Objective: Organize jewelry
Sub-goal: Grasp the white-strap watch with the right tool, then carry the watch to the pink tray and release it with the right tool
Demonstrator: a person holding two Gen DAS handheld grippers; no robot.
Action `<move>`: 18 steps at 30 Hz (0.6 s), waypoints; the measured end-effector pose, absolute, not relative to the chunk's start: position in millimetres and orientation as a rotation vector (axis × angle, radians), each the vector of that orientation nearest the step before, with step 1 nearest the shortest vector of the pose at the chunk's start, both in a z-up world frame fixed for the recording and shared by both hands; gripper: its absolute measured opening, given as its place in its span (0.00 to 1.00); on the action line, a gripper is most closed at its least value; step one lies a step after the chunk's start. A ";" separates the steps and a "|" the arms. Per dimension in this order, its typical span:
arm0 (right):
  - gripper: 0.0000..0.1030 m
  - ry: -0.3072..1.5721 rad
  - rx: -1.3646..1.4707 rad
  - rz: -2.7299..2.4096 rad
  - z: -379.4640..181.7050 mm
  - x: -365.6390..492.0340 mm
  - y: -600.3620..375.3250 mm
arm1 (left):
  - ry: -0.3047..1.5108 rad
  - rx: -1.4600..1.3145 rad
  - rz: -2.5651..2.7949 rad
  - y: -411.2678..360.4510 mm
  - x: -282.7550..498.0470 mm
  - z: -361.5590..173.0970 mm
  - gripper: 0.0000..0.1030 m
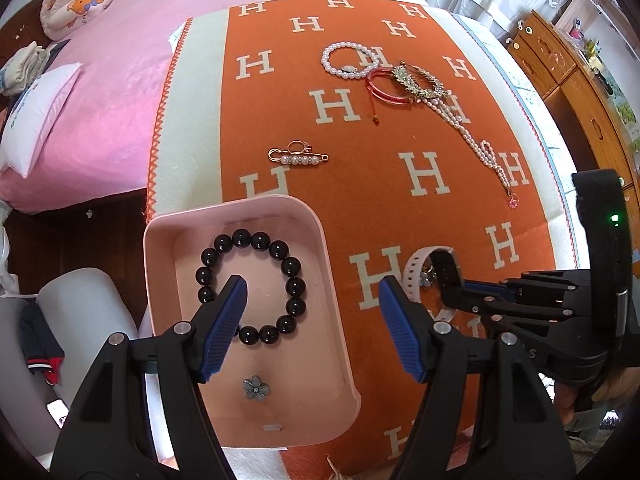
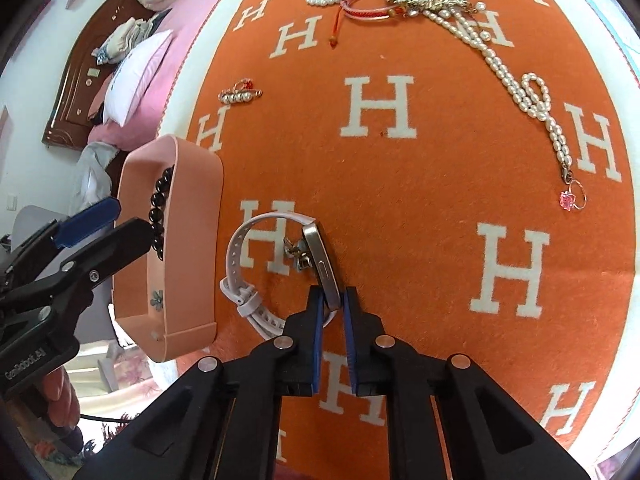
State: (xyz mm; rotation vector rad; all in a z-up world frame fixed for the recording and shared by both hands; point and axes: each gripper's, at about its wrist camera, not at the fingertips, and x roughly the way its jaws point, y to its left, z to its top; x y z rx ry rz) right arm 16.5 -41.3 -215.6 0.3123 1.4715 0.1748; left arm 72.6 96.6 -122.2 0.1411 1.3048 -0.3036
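**Watch pinched, tray partly filled**

Left wrist view: left gripper (image 1: 312, 312) hovers with fingers spread over the pink tray (image 1: 336, 320), which holds a black bead bracelet (image 1: 251, 286) and a flower charm (image 1: 256, 386).

Right wrist view: right gripper (image 2: 332, 320) fingers pinch the white-strapped watch (image 2: 322, 268) (standing on edge) on the orange blanket (image 2: 420, 184), just beside the tray.

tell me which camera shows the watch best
The right wrist view: the watch sits in the centre, its metal case on edge between the right tongs, with the white strap looped beside it. The left wrist view shows only part of the strap, the rest hidden behind both tongs.
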 end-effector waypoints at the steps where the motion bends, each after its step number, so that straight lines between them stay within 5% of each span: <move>1: 0.09 1.465 0.322 0.175 -214.4 17.1 -41.8 | 1.304 0.141 -0.304 96.8 73.2 -122.0 0.64; 18: 0.09 1.372 0.428 0.109 -184.9 26.7 -81.4 | 1.266 0.180 -0.368 69.9 97.8 -111.1 0.64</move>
